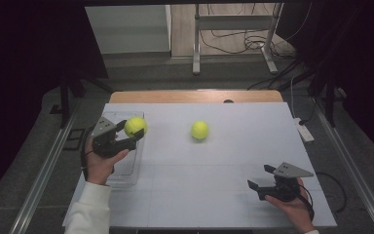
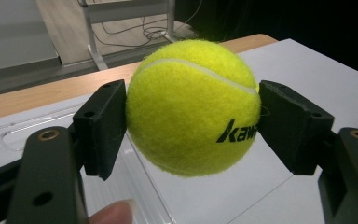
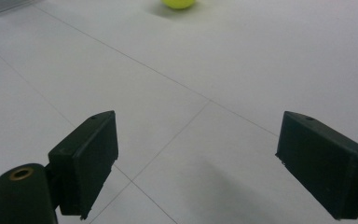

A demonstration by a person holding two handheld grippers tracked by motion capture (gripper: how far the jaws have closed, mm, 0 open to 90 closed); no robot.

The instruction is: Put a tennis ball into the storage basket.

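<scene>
I am holding a fuzzy yellow-green tennis ball (image 2: 193, 107) in my left gripper (image 1: 126, 134), its two black jaws pressing on opposite sides of the ball's widest part, and I am carrying it raised just above the far end of the shallow clear plastic tray (image 1: 126, 168) that is sitting at the left edge of the white table (image 1: 214, 195). A second yellow-green tennis ball (image 1: 200, 130) is resting on the table well to the right of the tray, apart from both tools. My right gripper (image 1: 263, 178) is hovering low over the table far to the right of the tray, its jaws spread wide and gripping nothing. I am judging the ball to be light and springy, with a felt nap that is giving the pads good friction, so slipping seems unlikely; the risk is more that it will bounce or roll once released. Taking it across its middle, as I am doing now, looks the surest hold, since a grip nearer the top or bottom could squeeze it out of the jaws
</scene>
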